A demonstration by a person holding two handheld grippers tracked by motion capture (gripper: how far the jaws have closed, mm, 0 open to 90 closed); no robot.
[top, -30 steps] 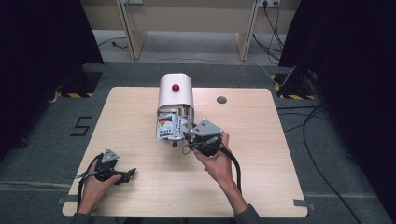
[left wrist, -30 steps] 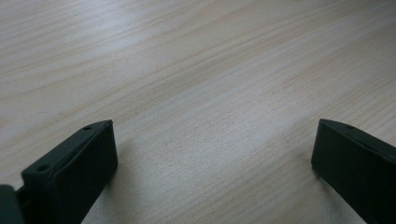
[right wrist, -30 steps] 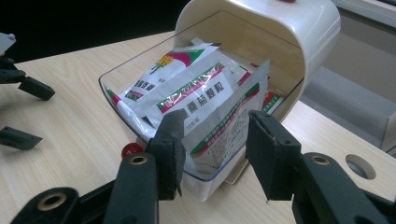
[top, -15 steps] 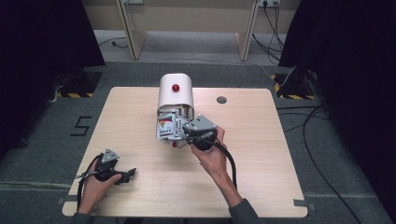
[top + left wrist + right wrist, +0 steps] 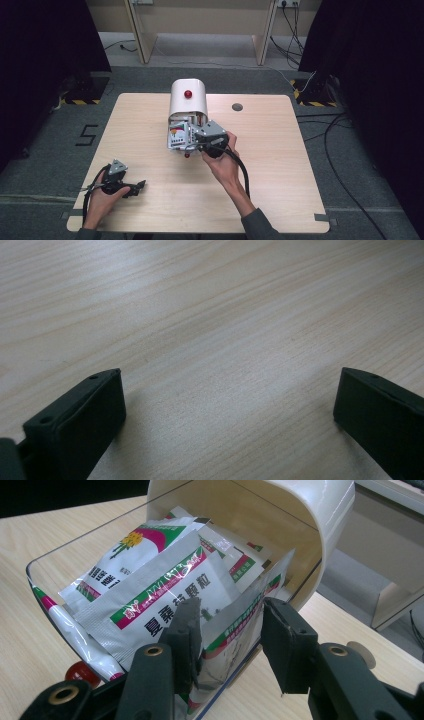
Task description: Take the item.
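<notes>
A white domed box [image 5: 187, 100] with a red button stands mid-table, and its clear drawer [image 5: 177, 137] is pulled out toward me, full of printed sachets. My right gripper [image 5: 199, 143] reaches into the drawer's right corner. In the right gripper view, my right gripper [image 5: 231, 609] is open: one jaw lies on the large silver sachet [image 5: 165, 595], the other stands outside the clear drawer wall [image 5: 40, 575]. An upright sachet [image 5: 225, 645] sits between them. My left gripper [image 5: 139, 188] rests on the table at the front left. It [image 5: 227, 390] is open over bare wood.
A small red knob [image 5: 187, 155] marks the drawer's front. A round cable hole [image 5: 237, 107] lies in the tabletop [image 5: 280, 165] behind the right hand. A black cable trails from each gripper. Desk legs and floor cables are beyond the far edge.
My right gripper has moved forward and left, up to the drawer's corner. The left gripper has stayed where it was.
</notes>
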